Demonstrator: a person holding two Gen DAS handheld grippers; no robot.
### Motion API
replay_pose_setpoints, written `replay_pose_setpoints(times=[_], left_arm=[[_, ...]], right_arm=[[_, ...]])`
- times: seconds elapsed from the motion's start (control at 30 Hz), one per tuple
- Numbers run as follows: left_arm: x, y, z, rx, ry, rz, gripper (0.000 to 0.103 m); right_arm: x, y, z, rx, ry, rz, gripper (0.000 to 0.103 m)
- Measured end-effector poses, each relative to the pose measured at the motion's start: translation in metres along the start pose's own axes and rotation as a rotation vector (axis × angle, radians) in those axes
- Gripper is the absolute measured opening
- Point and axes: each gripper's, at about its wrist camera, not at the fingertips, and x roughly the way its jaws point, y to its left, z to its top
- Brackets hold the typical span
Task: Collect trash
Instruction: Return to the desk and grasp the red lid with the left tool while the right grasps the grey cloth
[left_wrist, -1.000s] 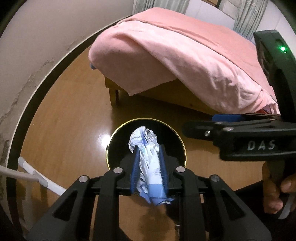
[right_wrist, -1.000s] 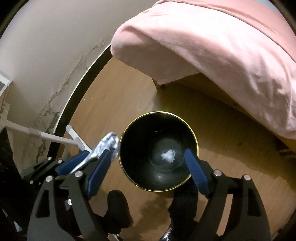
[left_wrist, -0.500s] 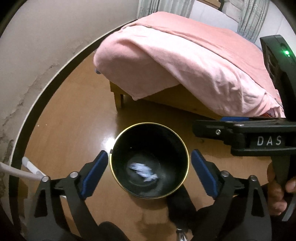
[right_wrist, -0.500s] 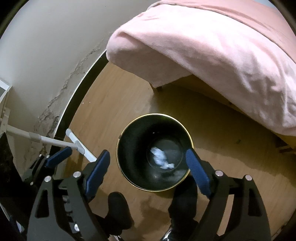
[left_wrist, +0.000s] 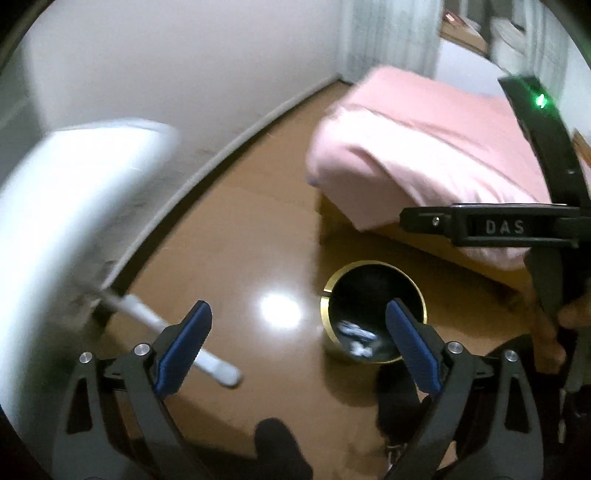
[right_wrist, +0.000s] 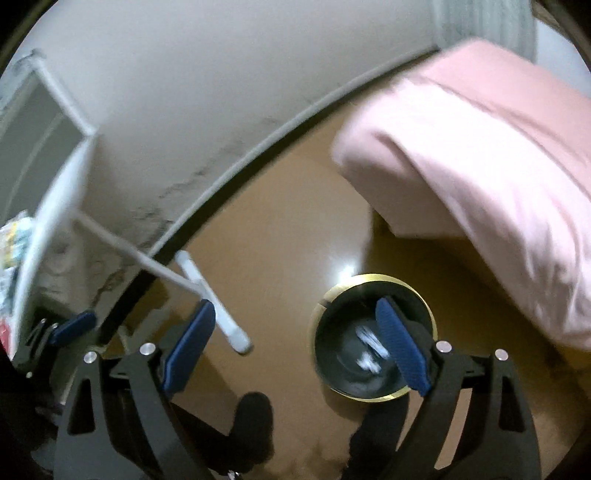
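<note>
A black bin with a gold rim (left_wrist: 334, 286) stands on the wooden floor, lower right of centre in both views (right_wrist: 369, 277). Crumpled white and blue paper (left_wrist: 356, 336) lies at its bottom (right_wrist: 367, 352). High above the floor, my left gripper (left_wrist: 299, 343) is open and empty, its right pad over the bin's mouth. My right gripper (right_wrist: 295, 347) is empty too, its jaws still opening. Its body (left_wrist: 506, 225) shows at the right in the left wrist view. A blue pad of the left gripper (right_wrist: 72, 326) shows at the far left in the right wrist view.
A bed under a pink blanket (left_wrist: 424, 155) fills the right side (right_wrist: 480, 166). A white stand (left_wrist: 74, 221) with tube legs (right_wrist: 221, 321) is at the left by the cracked wall. A person's dark-socked feet (right_wrist: 255, 413) stand below the grippers.
The left gripper opened and the crumpled paper dropped into the bin. Both grippers rose and swung left, so the bin looks smaller and sits to the right.
</note>
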Motion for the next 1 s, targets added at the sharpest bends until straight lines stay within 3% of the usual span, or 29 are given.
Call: replay_pose_setpoints(times=[0.17, 0.23, 0.3, 0.4, 0.43, 0.6, 0.73, 1.0], left_arm=[[-0.111, 0.062, -0.017, -0.098, -0.091, 0.075, 0.093], [-0.154, 0.085, -0.029, -0.135, -0.117, 0.153, 0.094], [-0.192, 0.107, -0.042, -0.172, -0.165, 0.147, 0.097], [-0.231, 0.148, -0.063, -0.22, -0.216, 0.282, 0.097], [-0.245, 0.168, -0.075, -0.257, -0.224, 0.36, 0.097], [-0.268, 0.224, -0.117, -0.349, -0.216, 0.439, 0.097], [-0.269, 0.255, -0.149, -0.357, -0.188, 0.498, 0.097], [-0.246, 0.282, -0.162, -0.366, -0.116, 0.501, 0.097]], right_arm=[[-0.051, 0.093, 0.019, -0.151, -0.098, 0.097, 0.089], [-0.067, 0.132, 0.021, -0.21, -0.122, 0.139, 0.089], [-0.079, 0.17, 0.021, -0.27, -0.134, 0.186, 0.09], [-0.084, 0.235, 0.013, -0.367, -0.117, 0.262, 0.09], [-0.082, 0.249, 0.01, -0.39, -0.112, 0.275, 0.09], [-0.061, 0.344, -0.006, -0.519, -0.054, 0.345, 0.09], [-0.044, 0.393, -0.012, -0.582, -0.029, 0.365, 0.09], [0.009, 0.441, -0.014, -0.607, 0.049, 0.341, 0.09]])
